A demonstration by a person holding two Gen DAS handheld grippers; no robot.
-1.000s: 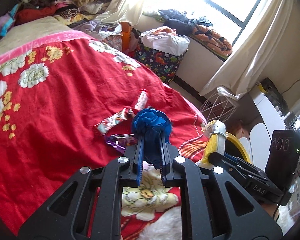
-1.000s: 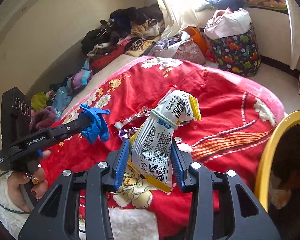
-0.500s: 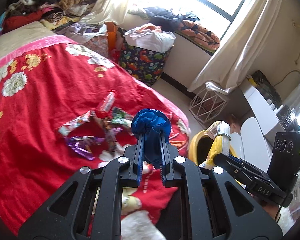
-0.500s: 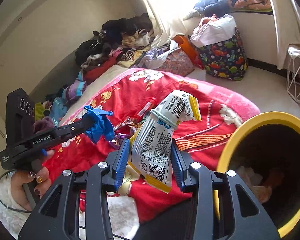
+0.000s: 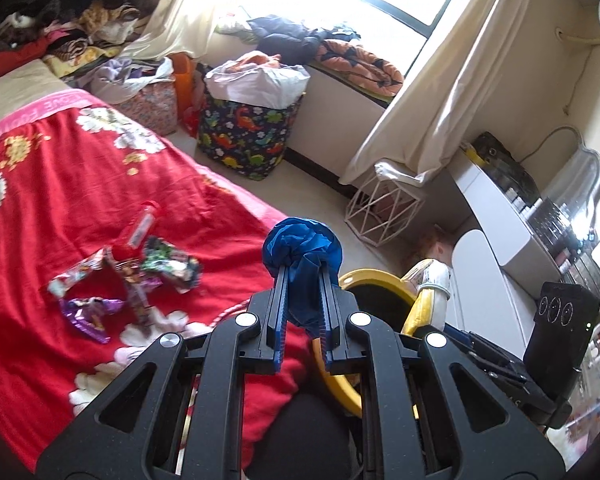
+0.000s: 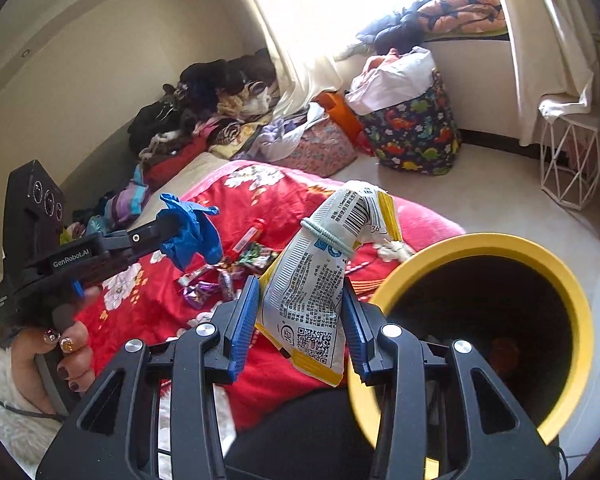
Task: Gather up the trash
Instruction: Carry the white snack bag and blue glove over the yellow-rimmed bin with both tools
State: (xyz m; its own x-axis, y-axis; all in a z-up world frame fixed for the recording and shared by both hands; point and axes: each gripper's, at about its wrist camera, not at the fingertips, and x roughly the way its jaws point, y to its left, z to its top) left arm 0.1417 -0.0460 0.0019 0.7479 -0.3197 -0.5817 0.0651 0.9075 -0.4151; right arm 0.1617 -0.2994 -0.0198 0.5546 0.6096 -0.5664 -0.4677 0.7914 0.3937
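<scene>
A bedroom, mid-cleanup: you hold one piece of trash in each gripper beside a yellow bin (image 6: 476, 242) that stands off the bed's edge, at about 4 o'clock in the right wrist view.

Your right gripper (image 6: 298, 320) has its jaws closed on the lower half of a white-and-yellow snack bag (image 6: 320, 276), its neck cinched by a pale elastic band. Pinched low, the bag stands upright with its folded top clear of the fingers, so it looks set to fall free once the jaws part. It hangs just left of the bin's rim, not yet over the dark opening.

Your left gripper (image 5: 302, 300) is clamped on a crumpled blue glove (image 5: 302, 248), the bulk of it bunched above the fingertips. Seen from the right wrist, it hangs above the red floral blanket (image 5: 60, 208), well apart from the bin, at about 9 o'clock, probably waiting its turn.

More trash remains on the blanket: a loose cluster of shiny candy wrappers (image 5: 120, 280) and a small red-capped tube (image 5: 142, 224) at 9 o'clock in the left wrist view. They lie together near the bed's edge, within easy reach of the bin.

My reading: the bag goes in first, with a short move toward 3 o'clock needed before release; letting go now risks dropping it on the bin's near rim.
</scene>
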